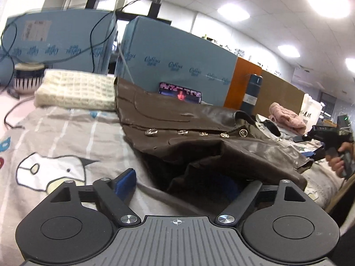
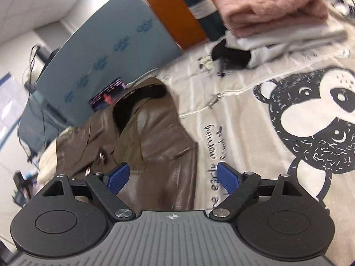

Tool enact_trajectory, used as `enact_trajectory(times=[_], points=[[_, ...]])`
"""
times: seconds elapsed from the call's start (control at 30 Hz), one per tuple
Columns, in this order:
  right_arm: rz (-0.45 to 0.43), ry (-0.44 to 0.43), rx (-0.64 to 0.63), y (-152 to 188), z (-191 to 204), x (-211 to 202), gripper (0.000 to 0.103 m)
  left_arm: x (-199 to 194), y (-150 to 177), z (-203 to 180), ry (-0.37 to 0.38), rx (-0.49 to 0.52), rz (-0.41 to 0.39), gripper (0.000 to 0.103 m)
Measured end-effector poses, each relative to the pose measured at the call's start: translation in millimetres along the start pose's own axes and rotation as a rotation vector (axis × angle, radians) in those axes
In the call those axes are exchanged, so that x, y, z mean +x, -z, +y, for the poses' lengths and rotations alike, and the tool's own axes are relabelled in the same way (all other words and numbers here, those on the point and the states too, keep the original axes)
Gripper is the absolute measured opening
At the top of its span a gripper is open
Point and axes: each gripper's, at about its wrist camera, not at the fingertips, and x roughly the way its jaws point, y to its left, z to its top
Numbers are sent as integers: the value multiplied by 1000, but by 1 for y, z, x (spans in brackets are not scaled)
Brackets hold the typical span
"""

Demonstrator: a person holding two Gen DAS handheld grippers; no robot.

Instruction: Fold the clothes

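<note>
Left wrist view, bed surface: a grey cartoon-print sheet covers the surface that carries everything; it is the largest thing in sight.
Brown jacket: a glossy brown jacket lies across the middle of the sheet, buttoned front up, its metal buttons in a row; one flap is turned over near the left gripper.
Backdrop: blue foam panels stand along the far edge of the surface, with a lit phone screen propped against them.
Finished piles: a cream knit fold sits at the far left corner; a pink fluffy fold rests on pale garments at the far right corner.
Left gripper: the left gripper is spread wide, nothing between its jaws; the right pad is hidden under the jacket's turned flap, so it looks ready to pinch that edge.
Right gripper: the right gripper is also spread wide and empty, hovering over the jacket's near edge by the collar end.
Doing the step well, as a judgement: close each gripper on a single layer at the jacket's edge, keep both grips level, and lift together so the stiff, slippery material folds in one clean line and does not buckle.
Risk: the glossy fabric may slide from a shallow pinch.
</note>
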Motion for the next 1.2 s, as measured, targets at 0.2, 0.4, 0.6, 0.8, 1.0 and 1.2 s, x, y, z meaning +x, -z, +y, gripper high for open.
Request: enact_trajectory(times=[0.2,0.4,0.6,0.8,1.0,1.2], points=[[39,-2,-146,21,22,2,6,5,0,-11,31,47,-14,85],[-62,-55,-153,13,11,-33,4,9,-11,-22,209,56,-32,85],[-137,118,-145,-5,-18,-52,4,9,-22,-29,330,80,-58,86],[-113,213,-124,-14,-43,-43,45,19,-39,-4,234,-62,-130,96],[-269,222,-273,-48,-22,-41,78,70,-85,21,55,-225,-134,98],[-191,-6,-156,-107,-5,21,81,159,-123,49,-99,-336,1,98]])
